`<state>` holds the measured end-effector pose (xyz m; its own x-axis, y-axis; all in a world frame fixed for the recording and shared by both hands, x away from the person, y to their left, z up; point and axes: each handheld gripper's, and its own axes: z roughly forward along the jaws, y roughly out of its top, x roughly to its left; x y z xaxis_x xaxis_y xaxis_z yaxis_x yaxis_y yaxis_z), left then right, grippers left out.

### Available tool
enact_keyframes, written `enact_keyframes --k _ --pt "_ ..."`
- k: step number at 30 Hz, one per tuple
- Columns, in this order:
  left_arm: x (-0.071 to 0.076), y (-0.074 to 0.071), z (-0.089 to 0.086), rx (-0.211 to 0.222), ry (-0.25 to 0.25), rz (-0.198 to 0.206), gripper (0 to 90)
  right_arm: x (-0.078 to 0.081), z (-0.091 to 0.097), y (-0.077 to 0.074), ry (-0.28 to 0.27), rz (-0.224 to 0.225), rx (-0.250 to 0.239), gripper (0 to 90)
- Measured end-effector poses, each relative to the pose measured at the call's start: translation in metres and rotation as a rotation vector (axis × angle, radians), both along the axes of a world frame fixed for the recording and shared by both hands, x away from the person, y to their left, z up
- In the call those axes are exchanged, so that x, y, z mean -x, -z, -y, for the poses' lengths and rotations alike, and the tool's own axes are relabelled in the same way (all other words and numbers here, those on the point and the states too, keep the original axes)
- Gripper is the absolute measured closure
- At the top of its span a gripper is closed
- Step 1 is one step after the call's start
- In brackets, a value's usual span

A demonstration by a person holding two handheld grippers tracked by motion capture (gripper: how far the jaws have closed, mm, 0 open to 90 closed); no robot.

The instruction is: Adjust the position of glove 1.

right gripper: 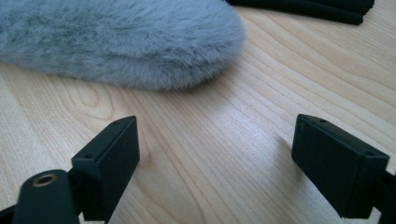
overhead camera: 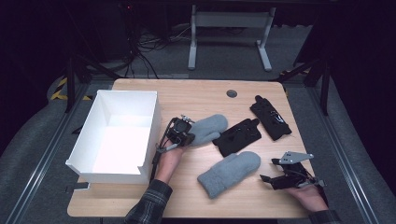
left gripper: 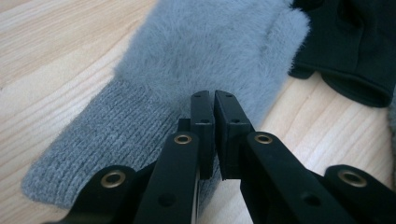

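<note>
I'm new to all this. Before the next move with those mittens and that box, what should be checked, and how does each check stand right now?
1. Left gripper over the upper grey mitten: ok.
2. Its jaws gripping fabric: cannot tell; they look closed just above the knit cuff.
3. Right gripper open and free: ok, jaws wide over bare table.
4. White box open, nothing seen inside: ok.
5. Lower grey mitten lying clear of the black gloves: ok.

1. No text, label, brand name or number can be read anywhere.
2. The only sign-like marking is yellow-and-black hazard striping (overhead camera: pixel 60 88) on the floor at the table's far left; it carries no words.
</note>
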<state>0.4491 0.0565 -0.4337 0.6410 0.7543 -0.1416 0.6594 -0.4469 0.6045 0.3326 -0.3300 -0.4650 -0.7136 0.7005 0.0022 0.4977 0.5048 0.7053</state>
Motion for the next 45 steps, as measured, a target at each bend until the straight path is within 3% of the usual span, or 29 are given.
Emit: enact_keyframes --k 5,7,10,13,17,23,27,29,33,35,38,45 --pt "0.007 -0.001 0.005 0.010 0.034 -0.030 88.7 0.000 0.000 0.000 -0.001 0.000 -0.002 15.6" --pt "0.011 -0.003 0.009 -0.016 0.049 -0.012 88.3 0.000 0.000 0.000 -0.003 0.001 -0.001 15.6" --pt "0.009 -0.008 0.007 -0.017 0.036 0.011 84.8 0.000 0.000 0.000 -0.003 -0.001 -0.003 15.6" --pt "-0.005 -0.019 0.006 -0.026 0.011 0.055 79.9 0.000 0.000 0.000 -0.003 -0.002 -0.001 15.6" --pt "-0.020 -0.023 0.007 -0.045 -0.002 0.082 74.9 0.000 0.000 0.000 -0.004 -0.002 -0.004 15.7" --pt "-0.052 -0.012 0.009 -0.054 0.013 0.050 59.0 0.001 0.000 0.000 -0.005 -0.002 -0.003 15.7" --pt "-0.062 0.000 0.008 -0.071 0.030 0.017 54.0 0.001 0.000 0.000 -0.006 -0.004 -0.006 15.7" --pt "-0.065 0.007 0.007 -0.070 0.046 -0.011 54.4 0.001 0.000 0.000 -0.006 -0.004 -0.007 15.7" --pt "-0.065 0.011 0.005 -0.015 0.078 -0.042 73.3 0.001 0.000 0.000 -0.006 -0.003 -0.004 15.7" --pt "-0.064 0.009 0.004 -0.010 0.075 -0.053 82.4 0.001 0.000 0.000 -0.006 -0.003 -0.006 15.7" --pt "-0.062 0.005 0.002 0.025 0.054 -0.063 85.5 0.001 0.000 0.000 -0.005 -0.002 -0.004 15.7" --pt "-0.048 -0.020 -0.002 0.096 0.030 -0.010 86.5 0.001 -0.001 -0.002 -0.003 -0.026 -0.015 15.0"
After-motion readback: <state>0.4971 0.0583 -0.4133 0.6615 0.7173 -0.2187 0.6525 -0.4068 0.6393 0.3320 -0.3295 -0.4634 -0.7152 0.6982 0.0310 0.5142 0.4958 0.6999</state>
